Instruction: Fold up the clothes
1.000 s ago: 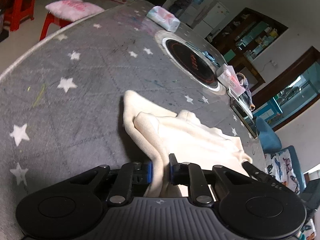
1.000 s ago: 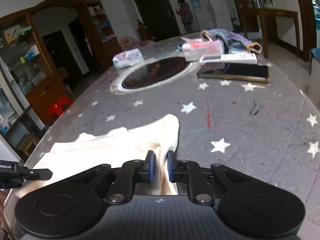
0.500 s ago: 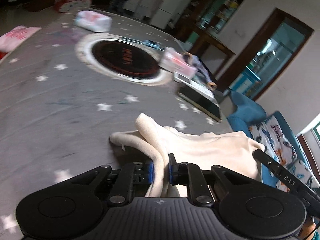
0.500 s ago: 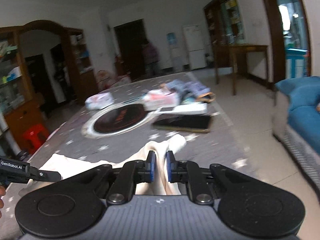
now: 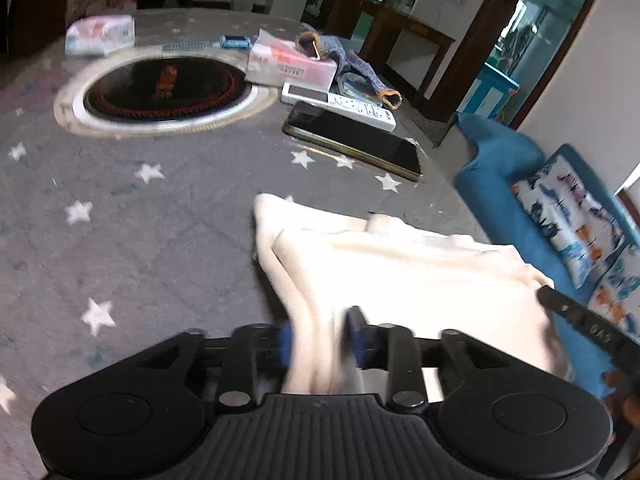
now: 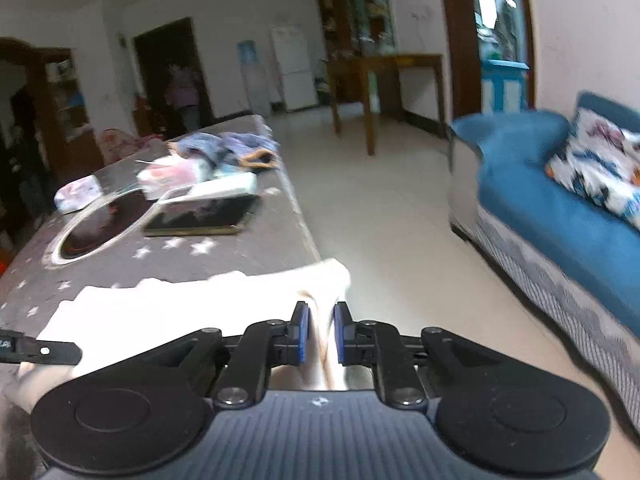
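A cream garment point(image 5: 404, 268) is stretched between my two grippers above the near right corner of the grey star-print table point(image 5: 140, 216). My left gripper point(image 5: 322, 338) is shut on one bunched edge of it. My right gripper point(image 6: 319, 332) is shut on the other edge, where the garment point(image 6: 192, 304) reaches past the table's side edge over the floor. The right gripper's arm shows at the right of the left wrist view point(image 5: 584, 328). The left gripper's tip shows at the left of the right wrist view point(image 6: 40, 350).
On the table stand a round black hotplate point(image 5: 164, 88), a dark tablet point(image 5: 356, 142), a white remote point(image 5: 340, 104), a pink tissue pack point(image 5: 290, 64), another pack point(image 5: 100, 36) and blue denim cloth point(image 5: 352, 68). A blue sofa point(image 6: 560, 216) stands to the right across tiled floor point(image 6: 384, 216).
Both grippers have swung to the right with the garment held between them. The garment has come off the table's middle and now hangs over its right edge.
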Demonstrator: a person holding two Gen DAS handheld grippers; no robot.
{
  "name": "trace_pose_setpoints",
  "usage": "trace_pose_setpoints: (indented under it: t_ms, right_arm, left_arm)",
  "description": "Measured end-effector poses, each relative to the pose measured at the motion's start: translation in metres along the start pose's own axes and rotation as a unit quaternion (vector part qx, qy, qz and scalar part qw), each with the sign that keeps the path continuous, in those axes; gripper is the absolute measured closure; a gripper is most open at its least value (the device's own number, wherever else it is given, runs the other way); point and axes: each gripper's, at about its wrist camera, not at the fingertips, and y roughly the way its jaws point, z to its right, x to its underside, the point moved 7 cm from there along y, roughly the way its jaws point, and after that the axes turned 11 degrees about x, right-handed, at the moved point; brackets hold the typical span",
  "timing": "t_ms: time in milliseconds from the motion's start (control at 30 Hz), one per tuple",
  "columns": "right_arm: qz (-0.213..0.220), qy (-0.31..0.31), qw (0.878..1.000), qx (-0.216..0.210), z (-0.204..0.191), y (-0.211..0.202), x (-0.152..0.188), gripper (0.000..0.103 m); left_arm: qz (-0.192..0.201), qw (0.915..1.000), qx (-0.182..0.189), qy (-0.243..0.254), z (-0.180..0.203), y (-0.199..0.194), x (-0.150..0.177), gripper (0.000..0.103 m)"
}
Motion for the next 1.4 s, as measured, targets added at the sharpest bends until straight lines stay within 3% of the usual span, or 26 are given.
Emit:
trace_pose_setpoints:
  t_ms: [133,300,500,700,900,967,1133,1233,1400]
  right_arm:
    - [0.026,-0.011,1.0,0.013,0.002,-0.006,-0.007,0.088]
    - [0.013,-0.032,0.998,-0.05,-0.026,-0.002,-0.012,0.088]
    - [-0.01,-0.072,0.995,-0.066,-0.068,0.02,-0.005,0.083]
    - [-0.019,-0.084,0.995,-0.059,-0.08,0.036,-0.002,0.077]
    - [-0.009,-0.083,0.994,-0.064,-0.077,0.022,-0.004,0.061]
    - [-0.004,-0.077,0.995,-0.065,-0.076,0.014,-0.004,0.051]
    - [0.007,-0.082,0.995,-0.051,-0.074,-0.007,0.006,0.041]
    - [0.012,-0.077,0.996,-0.042,-0.069,-0.022,0.013,0.029]
    - [0.025,-0.08,0.996,-0.026,-0.062,-0.049,0.028,0.019]
  left_arm:
    - [0.02,0.9982,-0.042,0.038,0.002,-0.011,-0.014,0.061]
    - [0.039,0.9938,-0.047,0.092,0.024,-0.007,-0.031,0.061]
    - [0.007,0.9923,-0.042,0.117,0.038,0.03,-0.031,0.061]
    - [-0.012,0.9928,-0.04,0.113,0.035,0.05,-0.028,0.059]
    - [0.003,0.9915,-0.039,0.124,0.04,0.037,-0.024,0.04]
    - [0.012,0.9897,-0.047,0.134,0.043,0.03,-0.021,0.024]
    - [0.03,0.9857,-0.054,0.156,0.051,0.006,-0.008,0.009]
    - [0.038,0.9845,-0.052,0.163,0.055,-0.008,0.002,0.005]
    - [0.043,0.9845,-0.049,0.163,0.056,-0.029,0.021,0.0]
